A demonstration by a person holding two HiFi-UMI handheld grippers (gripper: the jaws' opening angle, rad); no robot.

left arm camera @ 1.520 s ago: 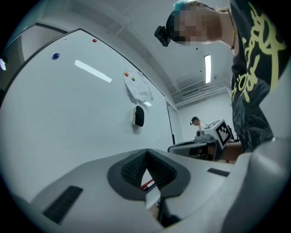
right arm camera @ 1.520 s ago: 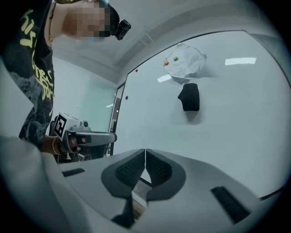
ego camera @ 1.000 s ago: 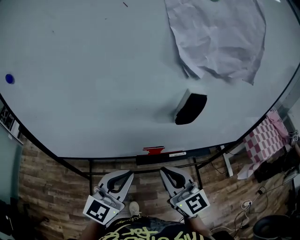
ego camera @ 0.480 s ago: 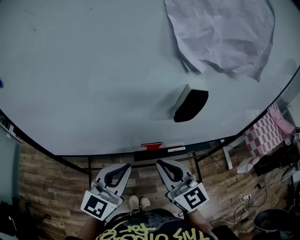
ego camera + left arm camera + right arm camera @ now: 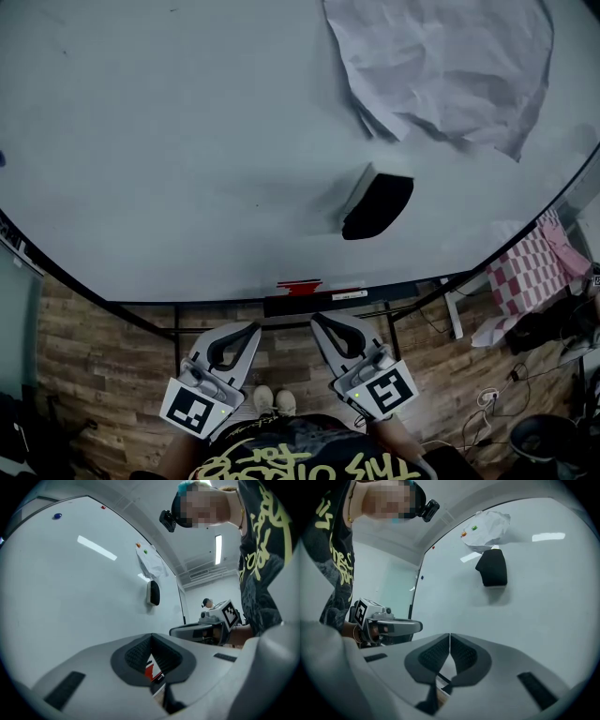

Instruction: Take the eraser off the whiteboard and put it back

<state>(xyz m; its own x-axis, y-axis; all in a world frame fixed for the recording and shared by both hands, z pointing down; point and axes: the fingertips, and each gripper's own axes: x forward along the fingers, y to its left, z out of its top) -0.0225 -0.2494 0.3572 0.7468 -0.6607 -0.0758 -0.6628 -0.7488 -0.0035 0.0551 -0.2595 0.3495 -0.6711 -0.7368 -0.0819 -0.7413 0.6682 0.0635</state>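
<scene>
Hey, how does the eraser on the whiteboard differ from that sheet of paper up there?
The eraser is black with a pale edge; the paper sheet is whitish. The eraser is a small compact block; the paper sheet is much larger, thin and crumpled. The eraser sits lower on the board, apart from the paper sheet. Both hang on the whiteboard, untouched.

Dim bluish light, glare streaks on whiteboard (image 5: 56,602), fisheye-warped edges

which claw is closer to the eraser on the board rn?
Right. In the head view, the right claw sits below the eraser, slightly to its left; the left claw is farther left. Neither touches it.
</scene>
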